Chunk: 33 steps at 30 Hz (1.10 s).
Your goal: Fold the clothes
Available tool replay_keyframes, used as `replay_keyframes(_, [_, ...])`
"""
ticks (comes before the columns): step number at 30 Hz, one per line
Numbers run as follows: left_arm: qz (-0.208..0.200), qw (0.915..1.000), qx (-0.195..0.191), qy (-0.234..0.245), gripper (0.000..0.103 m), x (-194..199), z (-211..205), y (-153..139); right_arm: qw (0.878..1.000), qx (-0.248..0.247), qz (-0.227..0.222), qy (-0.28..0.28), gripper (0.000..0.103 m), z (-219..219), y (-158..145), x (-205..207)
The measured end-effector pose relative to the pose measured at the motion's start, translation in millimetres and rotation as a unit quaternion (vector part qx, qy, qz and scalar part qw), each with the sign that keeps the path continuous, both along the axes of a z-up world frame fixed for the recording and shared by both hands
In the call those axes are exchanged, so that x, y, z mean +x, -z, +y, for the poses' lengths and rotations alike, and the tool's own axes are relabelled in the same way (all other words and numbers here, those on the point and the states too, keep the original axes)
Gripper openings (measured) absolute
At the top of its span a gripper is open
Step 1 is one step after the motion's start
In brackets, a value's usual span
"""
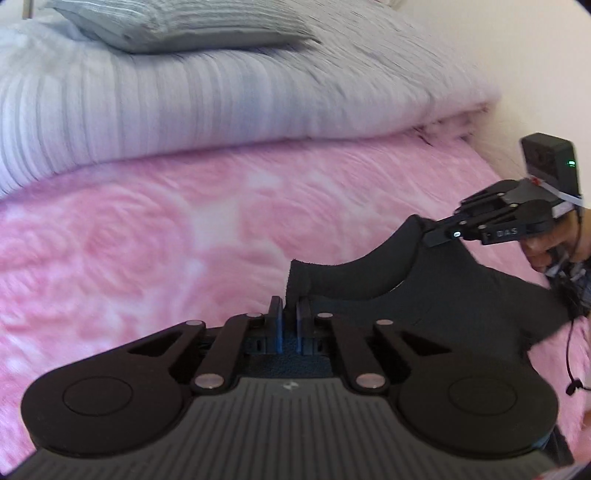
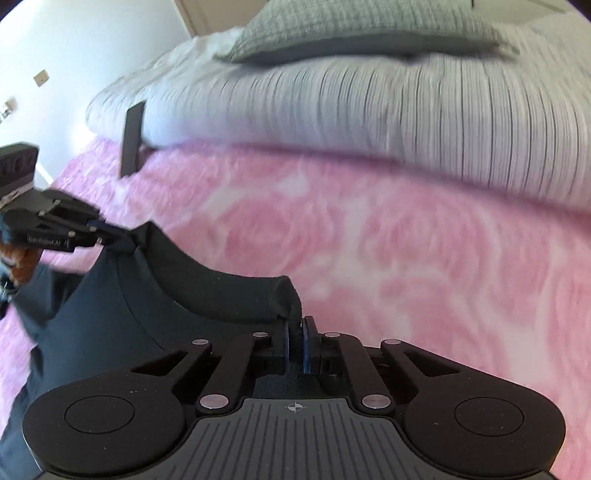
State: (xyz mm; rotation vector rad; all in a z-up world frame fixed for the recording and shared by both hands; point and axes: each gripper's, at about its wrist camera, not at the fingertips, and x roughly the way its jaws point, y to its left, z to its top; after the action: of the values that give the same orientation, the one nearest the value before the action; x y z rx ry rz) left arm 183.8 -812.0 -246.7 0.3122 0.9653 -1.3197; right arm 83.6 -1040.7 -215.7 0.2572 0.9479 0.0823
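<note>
A dark navy garment [image 1: 369,273] hangs over the pink bed, held by two corners of one edge. In the left wrist view my left gripper [image 1: 290,314] is shut on the near corner, with cloth bunched between its pads. My right gripper [image 1: 439,236] is off to the right, shut on the other corner, and the edge sags in a curve between the two. In the right wrist view the right gripper [image 2: 295,332] pinches the garment [image 2: 207,291]. There the left gripper [image 2: 110,236] clamps the far corner at the left. The rest of the cloth drapes below, partly hidden.
A pink patterned blanket [image 1: 166,229] covers the bed. Behind it lies a folded grey striped duvet [image 1: 184,107] with a grey pillow [image 1: 192,26] on top. A dark flat strip [image 2: 133,140] leans by the duvet's left end. A hand [image 1: 546,251] holds the right gripper near the wall.
</note>
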Motion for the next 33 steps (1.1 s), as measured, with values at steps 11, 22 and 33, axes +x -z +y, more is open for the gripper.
replay_keyframes(11, [-0.024,0.9945,0.013,-0.101,0.009,44.4,-22.7,26.0,0.993,-0.119,-0.007,0.005,0.021,16.6,32.7,54.0])
replay_keyframes(22, [-0.054,0.9816,0.059,-0.174,0.022,50.5,158.7,-15.3,0.988,-0.093,-0.031,0.118,0.063,45.8,-2.3,-57.2])
replay_keyframes(33, [-0.155,0.9469,0.218,-0.179,0.026,70.2,347.3,-44.7,0.984,-0.042,-0.049,-0.169,0.062,239.7,-15.0,7.0])
